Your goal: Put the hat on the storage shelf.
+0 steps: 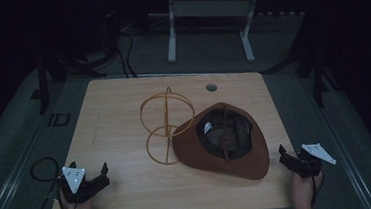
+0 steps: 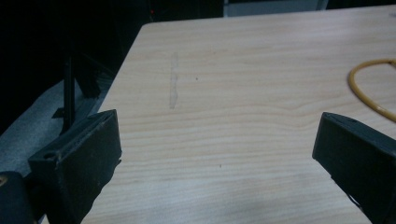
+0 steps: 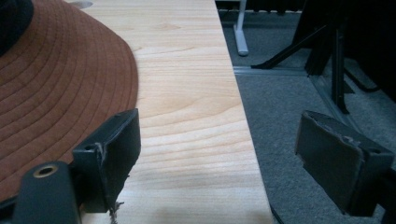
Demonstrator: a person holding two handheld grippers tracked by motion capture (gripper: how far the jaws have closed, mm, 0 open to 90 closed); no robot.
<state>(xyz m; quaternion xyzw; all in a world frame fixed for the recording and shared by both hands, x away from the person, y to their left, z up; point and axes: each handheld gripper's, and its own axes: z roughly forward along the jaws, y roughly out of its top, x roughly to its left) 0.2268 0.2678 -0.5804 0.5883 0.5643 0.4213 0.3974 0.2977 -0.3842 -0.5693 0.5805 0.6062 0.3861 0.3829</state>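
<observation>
A brown wide-brimmed hat (image 1: 237, 153) lies crown down at the table's middle right, its dark lining and a cord showing. Its left brim touches a yellow wire stand (image 1: 167, 123) made of rings. My left gripper (image 1: 88, 168) rests open at the front left corner, nothing between its jaws; in the left gripper view (image 2: 217, 140) bare wood lies ahead and a piece of the yellow ring (image 2: 369, 88) sits at the right. My right gripper (image 1: 296, 151) is open at the table's right edge, and in the right gripper view (image 3: 217, 140) the hat brim (image 3: 56, 84) lies beside its left jaw.
The light wood table (image 1: 130, 189) has a round cable hole (image 1: 211, 87) at the back. Grey carpet (image 3: 299, 107) lies right of the table edge, with dark stand legs (image 3: 336, 56). A white frame (image 1: 207, 27) stands behind the table. A black cable (image 1: 41, 171) loops at the left.
</observation>
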